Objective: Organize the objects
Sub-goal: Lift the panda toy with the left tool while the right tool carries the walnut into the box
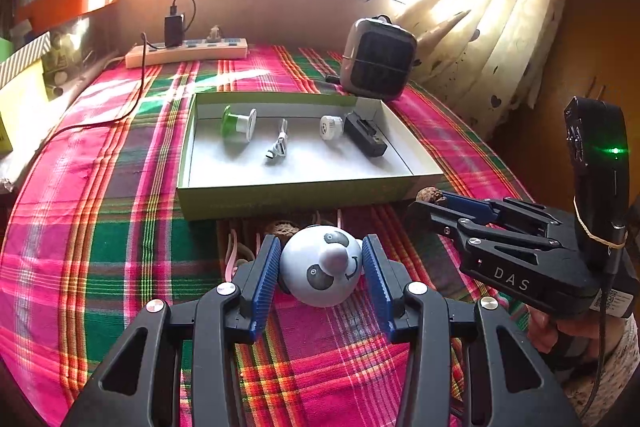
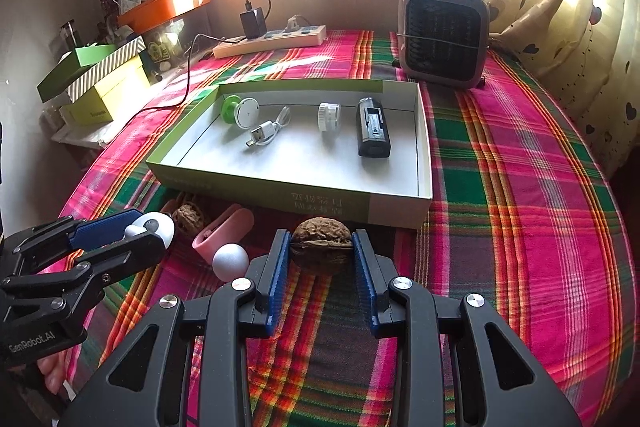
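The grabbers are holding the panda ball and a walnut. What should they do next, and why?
Probably carry both forward over the box and let go. The left gripper clamps the panda ball, the right gripper clamps the walnut, and the box already holds other small things.

Plaid-covered table (image 2: pixel 520 187): open box (image 2: pixel 396 205) mid-frame, power strip (image 2: pixel 272 41) top centre, heater (image 2: pixel 444 35) upper right; lower left: second walnut (image 2: pixel 191 217), pink clip-like thing (image 2: pixel 224 233), white ball (image 2: pixel 230 261).
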Motion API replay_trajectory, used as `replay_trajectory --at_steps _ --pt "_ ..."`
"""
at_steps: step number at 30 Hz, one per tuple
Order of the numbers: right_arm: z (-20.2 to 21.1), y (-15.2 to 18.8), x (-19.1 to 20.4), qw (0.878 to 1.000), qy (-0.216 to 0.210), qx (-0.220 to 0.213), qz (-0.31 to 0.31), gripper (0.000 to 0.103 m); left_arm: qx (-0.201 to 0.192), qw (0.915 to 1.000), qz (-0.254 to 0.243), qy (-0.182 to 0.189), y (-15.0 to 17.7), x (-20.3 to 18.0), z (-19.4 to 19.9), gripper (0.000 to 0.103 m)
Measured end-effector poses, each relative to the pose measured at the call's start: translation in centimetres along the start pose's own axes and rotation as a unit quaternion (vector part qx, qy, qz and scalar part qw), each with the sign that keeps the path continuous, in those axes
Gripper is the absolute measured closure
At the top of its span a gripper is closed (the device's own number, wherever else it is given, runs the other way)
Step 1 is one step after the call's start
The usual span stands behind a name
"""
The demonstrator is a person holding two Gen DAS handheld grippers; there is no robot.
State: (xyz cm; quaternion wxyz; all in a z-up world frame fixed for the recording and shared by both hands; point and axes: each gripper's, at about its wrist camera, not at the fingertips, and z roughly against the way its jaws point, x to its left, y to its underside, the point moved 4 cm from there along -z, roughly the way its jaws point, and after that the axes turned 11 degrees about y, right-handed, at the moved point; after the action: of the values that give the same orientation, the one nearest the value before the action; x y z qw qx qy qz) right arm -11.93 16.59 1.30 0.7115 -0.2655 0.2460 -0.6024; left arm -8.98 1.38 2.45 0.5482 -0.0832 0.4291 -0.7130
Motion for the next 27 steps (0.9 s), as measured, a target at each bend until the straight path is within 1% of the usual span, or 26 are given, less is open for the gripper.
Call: replay_trajectory --at_steps 8,17,27 --pt "0.3 -1.2 -0.2 1.0 0.003 -0.012 0.004 0.071 -0.008 0.9998 -0.016 -0.012 -1.4 -0.2 0.0 0.062" --pt "0.1 -3.0 0.0 1.0 0.0 -0.023 0.014 0.071 -0.017 0.9996 -0.018 -0.017 -3.1 0.4 -0.5 0.062" --pt "-1.2 -4.9 0.6 0.999 -0.003 -0.027 0.023 0.071 -0.02 0.9993 -0.015 -0.028 -5.1 2.0 -1.7 0.062"
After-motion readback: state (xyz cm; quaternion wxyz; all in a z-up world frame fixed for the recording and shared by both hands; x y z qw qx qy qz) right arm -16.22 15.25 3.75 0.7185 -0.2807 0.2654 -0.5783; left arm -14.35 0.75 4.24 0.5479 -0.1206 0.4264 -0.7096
